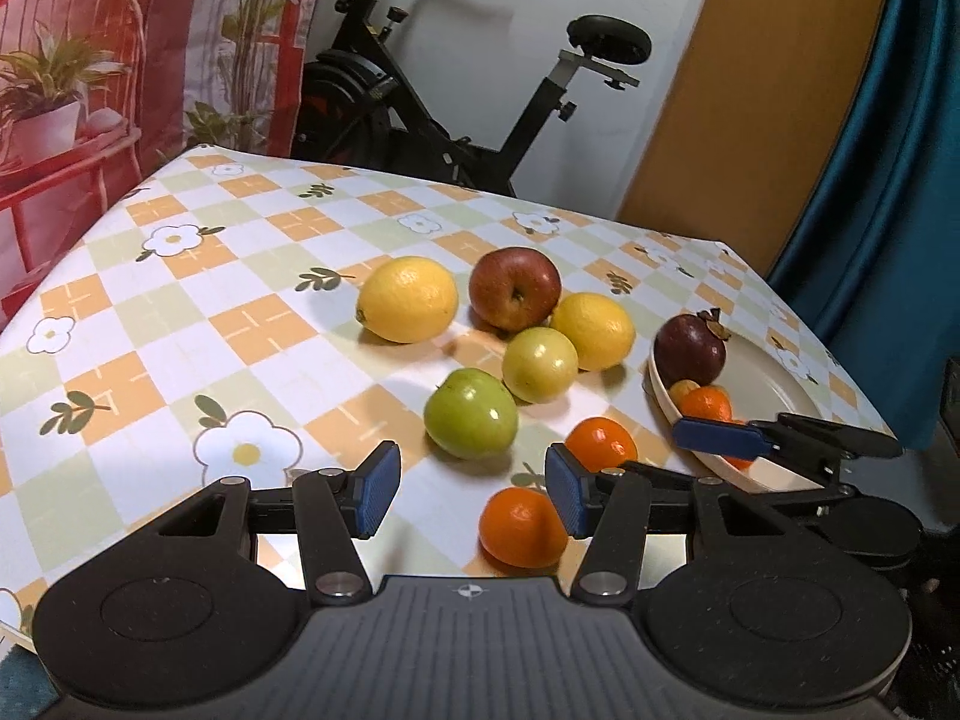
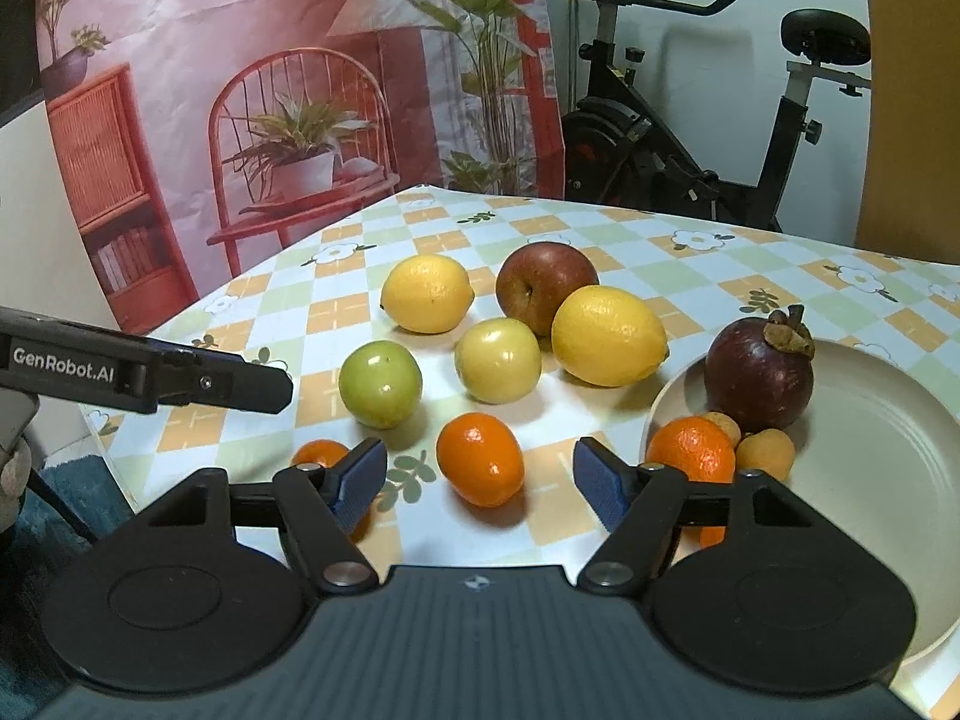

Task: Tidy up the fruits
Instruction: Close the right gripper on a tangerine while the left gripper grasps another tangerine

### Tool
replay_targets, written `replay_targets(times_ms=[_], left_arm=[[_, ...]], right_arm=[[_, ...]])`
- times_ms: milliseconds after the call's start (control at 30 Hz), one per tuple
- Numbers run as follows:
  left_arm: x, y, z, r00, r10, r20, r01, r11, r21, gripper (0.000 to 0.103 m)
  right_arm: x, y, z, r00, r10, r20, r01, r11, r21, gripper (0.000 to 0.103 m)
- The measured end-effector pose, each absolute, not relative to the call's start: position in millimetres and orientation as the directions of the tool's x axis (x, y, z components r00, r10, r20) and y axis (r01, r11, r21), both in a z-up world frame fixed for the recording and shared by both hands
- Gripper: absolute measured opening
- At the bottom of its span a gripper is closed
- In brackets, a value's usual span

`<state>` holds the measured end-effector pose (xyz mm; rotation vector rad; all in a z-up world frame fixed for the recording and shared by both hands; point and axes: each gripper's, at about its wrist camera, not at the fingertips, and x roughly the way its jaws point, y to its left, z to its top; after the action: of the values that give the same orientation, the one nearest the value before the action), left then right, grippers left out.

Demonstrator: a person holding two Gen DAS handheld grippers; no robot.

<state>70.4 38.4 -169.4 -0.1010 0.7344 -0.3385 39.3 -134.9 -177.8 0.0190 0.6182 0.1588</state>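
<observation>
A cream plate (image 2: 870, 450) at the right holds a dark purple mangosteen (image 2: 759, 375), an orange mandarin (image 2: 690, 450) and two small tan fruits (image 2: 765, 453). On the checked cloth lie two lemons (image 2: 606, 336), a red apple (image 2: 543, 285), a yellow-green fruit (image 2: 498, 360), a green apple (image 2: 381, 384) and two mandarins (image 2: 480, 459). My right gripper (image 2: 480, 483) is open and empty, low over the nearer mandarin. My left gripper (image 1: 471, 489) is open and empty, just in front of the green apple (image 1: 471, 414), with a mandarin (image 1: 522, 525) by its right finger.
An exercise bike (image 1: 456, 96) stands beyond the table's far edge. A printed backdrop (image 2: 270, 90) hangs at the left. A blue curtain (image 1: 888, 180) is at the right. The right gripper's finger (image 1: 780, 438) reaches over the plate's (image 1: 774, 384) near rim.
</observation>
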Motion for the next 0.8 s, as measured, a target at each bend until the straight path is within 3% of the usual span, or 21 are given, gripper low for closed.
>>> replay_targets(times_ms=[100, 200, 700, 800], left_arm=[[70, 36, -172, 0.680, -0.351, -0.643, 0.283, 0.936, -0.211, 0.056], [70, 31, -176, 0.666, -0.365, -0.651, 0.297, 0.930, -0.217, 0.056], [80, 18, -199, 0.593, -0.406, -0.695, 0.329, 0.910, -0.251, 0.055], [82, 17, -202, 0.586, -0.411, -0.698, 0.335, 0.907, -0.254, 0.048]], right_arm=[[41, -135, -179, 0.802, 0.162, -0.575, -0.158, 0.986, 0.056, 0.051], [44, -135, -179, 0.803, 0.175, -0.570, -0.182, 0.982, 0.045, 0.045], [65, -147, -189, 0.767, 0.233, -0.598, -0.220, 0.971, 0.095, 0.045], [69, -146, -192, 0.758, 0.240, -0.606, -0.224, 0.969, 0.103, 0.045]])
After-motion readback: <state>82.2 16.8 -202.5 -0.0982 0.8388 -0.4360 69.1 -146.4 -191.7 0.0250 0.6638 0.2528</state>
